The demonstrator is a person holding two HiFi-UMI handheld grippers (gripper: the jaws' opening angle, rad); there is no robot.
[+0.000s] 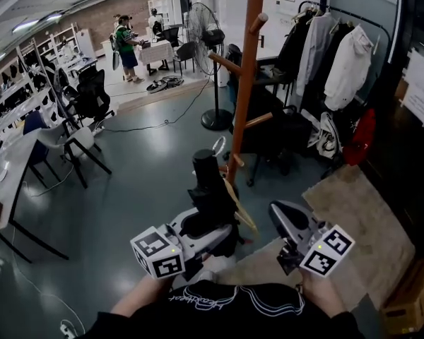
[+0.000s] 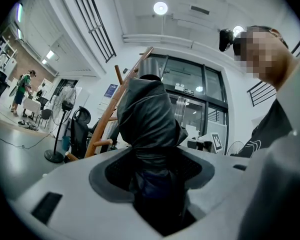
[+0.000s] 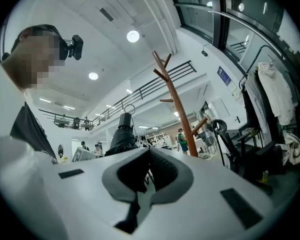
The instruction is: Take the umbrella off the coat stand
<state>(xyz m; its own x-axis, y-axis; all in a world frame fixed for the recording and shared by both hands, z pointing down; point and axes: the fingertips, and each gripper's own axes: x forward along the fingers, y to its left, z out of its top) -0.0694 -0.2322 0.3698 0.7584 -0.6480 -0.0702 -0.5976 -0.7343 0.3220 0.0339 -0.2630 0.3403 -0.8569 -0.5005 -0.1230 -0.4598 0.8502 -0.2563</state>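
The folded black umbrella [image 1: 206, 189] stands upright close before the person's chest, its bunched fabric topped by a metal ring [image 1: 218, 145]. The left gripper [image 1: 201, 226] points forward, its jaws partly spread and clamped round that fabric. Beside it the right gripper [image 1: 286, 221] points forward too, jaws together and empty, and the brown coat stand [image 1: 247, 83] rises just beyond the umbrella.

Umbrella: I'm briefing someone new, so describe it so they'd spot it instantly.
Find the tall brown wooden coat stand. Beside its lower trunk, the left gripper grips the umbrella upright. It is black, folded, and topped by a pale ring, unlike anything nearby.
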